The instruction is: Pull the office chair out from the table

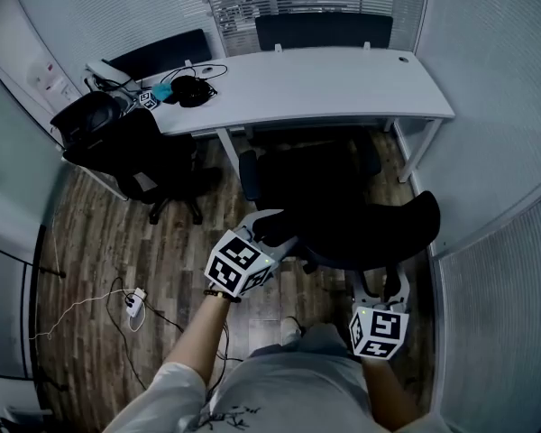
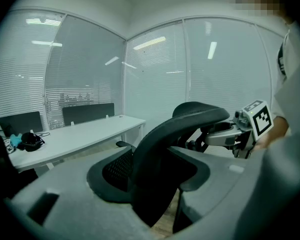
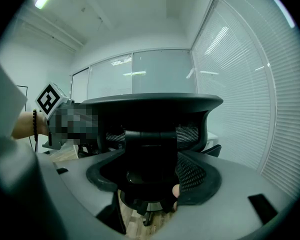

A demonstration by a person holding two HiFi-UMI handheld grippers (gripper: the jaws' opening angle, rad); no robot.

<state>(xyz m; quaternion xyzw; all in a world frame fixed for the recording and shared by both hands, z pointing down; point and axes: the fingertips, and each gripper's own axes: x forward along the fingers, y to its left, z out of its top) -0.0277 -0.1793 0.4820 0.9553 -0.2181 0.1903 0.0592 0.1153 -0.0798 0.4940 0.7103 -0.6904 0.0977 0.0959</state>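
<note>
Far left: second black swivel chair [image 1: 140, 156], piled with dark stuff, parked at the left end of the white rectangular desk [image 1: 343, 84]. Black headphones [image 1: 194, 89] sit on that end of the desk top. Below, a white cable with plug [image 1: 133, 305] lies on the wood-plank floor [image 1: 90, 233].

Left gripper [image 1: 284, 234]: bare left forearm [image 1: 198, 336] reaches forward and slightly right, dark band at the wrist, marker cube facing up. The tool points a little below level. Jaws are spread wide and clamp across the left edge of the backrest; in the left gripper view the curved black frame fills the gap between the pads.

Centre: black mesh-back office chair [image 1: 343, 215] faces the desk with its backrest toward the person. The seat front is about at the desk's near edge, and the left armrest is just below that edge. The headrest bar runs across between the two tools.

Right gripper [image 1: 381, 278]: the right arm is held close to the body and almost straight ahead, marker cube nearest the person, nose slightly down. Jaws are equally wide. In the right gripper view they straddle the backrest's central spine below the headrest, pads on either side of it and closed onto it.

Right of the chair: a desk leg, then the wall of frosted glass with blinds.
</note>
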